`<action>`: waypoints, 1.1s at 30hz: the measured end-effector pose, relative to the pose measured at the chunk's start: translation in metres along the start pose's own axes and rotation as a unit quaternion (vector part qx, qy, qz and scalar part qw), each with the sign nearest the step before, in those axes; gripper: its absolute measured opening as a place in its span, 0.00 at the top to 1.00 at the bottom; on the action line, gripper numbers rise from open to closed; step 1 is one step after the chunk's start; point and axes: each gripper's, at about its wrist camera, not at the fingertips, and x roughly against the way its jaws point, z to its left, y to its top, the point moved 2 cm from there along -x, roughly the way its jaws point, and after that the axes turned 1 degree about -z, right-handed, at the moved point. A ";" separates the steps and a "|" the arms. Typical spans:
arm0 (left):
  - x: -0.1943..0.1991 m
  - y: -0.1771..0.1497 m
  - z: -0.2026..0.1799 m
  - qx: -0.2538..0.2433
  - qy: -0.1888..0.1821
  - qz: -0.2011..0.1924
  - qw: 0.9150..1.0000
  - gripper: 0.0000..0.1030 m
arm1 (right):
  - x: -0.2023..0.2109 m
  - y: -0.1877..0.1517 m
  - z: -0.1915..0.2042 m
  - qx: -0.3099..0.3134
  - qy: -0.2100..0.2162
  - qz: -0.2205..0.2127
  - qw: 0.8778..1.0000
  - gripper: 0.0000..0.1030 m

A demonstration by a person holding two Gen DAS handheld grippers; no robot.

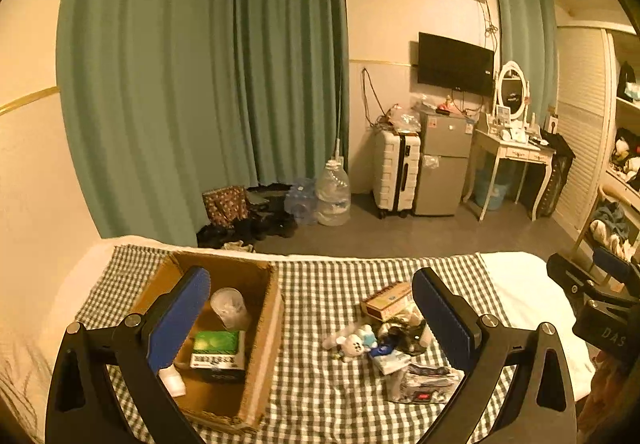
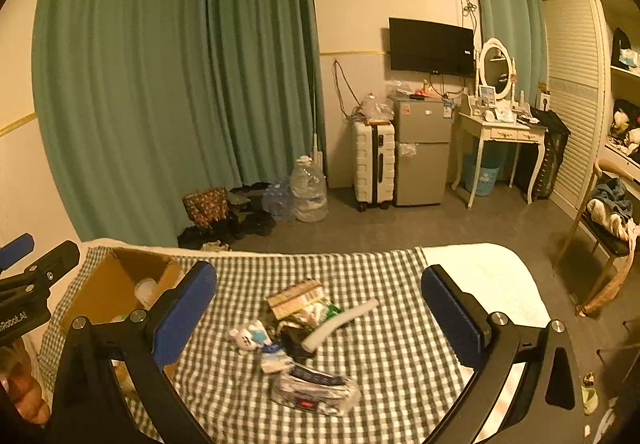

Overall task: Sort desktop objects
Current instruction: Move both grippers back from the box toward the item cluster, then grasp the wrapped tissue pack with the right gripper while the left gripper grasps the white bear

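Both tools are hovering over the checked cloth (image 2: 380,356), each with fingers spread apart and gripping nothing. The right tool (image 2: 316,320) is facing the pile of small objects (image 2: 296,336) squarely, so it is judged nearer; the left tool (image 1: 312,320) is sitting between that pile and the cardboard box (image 1: 264,328), which lies to the pile's left. The white tube (image 2: 340,324) is running diagonally, far end up-right. Items within the pile are overlapping and hard to identify; the box interior is partly hidden by the left tool's finger.
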 end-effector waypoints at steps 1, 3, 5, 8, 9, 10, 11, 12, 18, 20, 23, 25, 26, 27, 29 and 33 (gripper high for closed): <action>-0.002 -0.001 -0.004 0.001 -0.003 0.002 1.000 0.00 | 0.000 -0.001 -0.005 0.000 -0.003 0.000 1.000 0.00; -0.004 -0.002 -0.010 -0.002 -0.006 0.005 1.000 0.00 | 0.000 -0.004 -0.013 0.001 -0.006 0.002 1.000 0.00; -0.006 -0.005 -0.016 -0.008 -0.008 0.006 1.000 0.00 | -0.002 -0.008 -0.019 0.001 -0.008 0.008 1.000 0.00; -0.010 -0.007 -0.025 -0.015 -0.013 0.006 1.000 0.00 | -0.004 -0.013 -0.029 -0.003 -0.011 0.013 1.000 0.00; -0.012 -0.008 -0.028 -0.016 -0.014 0.007 1.000 0.00 | -0.005 -0.015 -0.031 -0.004 -0.012 0.015 1.000 0.00; -0.015 -0.009 -0.029 -0.018 -0.017 0.009 1.000 0.00 | -0.007 -0.017 -0.033 -0.006 -0.013 0.017 1.000 0.00; -0.017 -0.010 -0.031 -0.019 -0.018 0.010 1.000 0.00 | -0.008 -0.018 -0.035 -0.008 -0.014 0.020 1.000 0.00; -0.020 -0.011 -0.032 -0.020 -0.018 0.012 1.000 0.00 | -0.010 -0.020 -0.036 -0.009 -0.014 0.022 1.000 0.00; -0.041 -0.021 -0.036 -0.021 -0.021 0.023 0.999 0.00 | -0.025 -0.031 -0.038 -0.004 -0.008 0.035 0.999 0.00; -0.050 -0.027 -0.036 -0.019 -0.023 0.031 0.999 0.00 | -0.032 -0.038 -0.036 -0.003 -0.004 0.044 0.999 0.00; -0.065 -0.036 -0.035 -0.019 -0.023 0.045 0.999 0.00 | -0.043 -0.052 -0.033 0.001 0.003 0.058 0.998 0.00; -0.074 -0.043 -0.034 -0.021 -0.022 0.052 0.998 0.00 | -0.051 -0.060 -0.032 0.003 0.005 0.070 0.998 0.00; -0.079 -0.047 -0.035 -0.023 -0.022 0.056 0.998 0.00 | -0.057 -0.066 -0.032 0.002 0.007 0.077 0.997 0.00; -0.083 -0.050 -0.035 -0.024 -0.023 0.060 0.998 0.00 | -0.060 -0.072 -0.032 0.000 0.008 0.083 0.997 0.00; -0.093 -0.057 -0.037 -0.028 -0.024 0.069 0.997 0.00 | -0.071 -0.084 -0.031 -0.004 0.010 0.097 0.995 0.00; -0.114 -0.071 -0.038 -0.037 -0.028 0.084 0.995 0.00 | -0.089 -0.106 -0.031 -0.004 0.012 0.123 0.992 0.00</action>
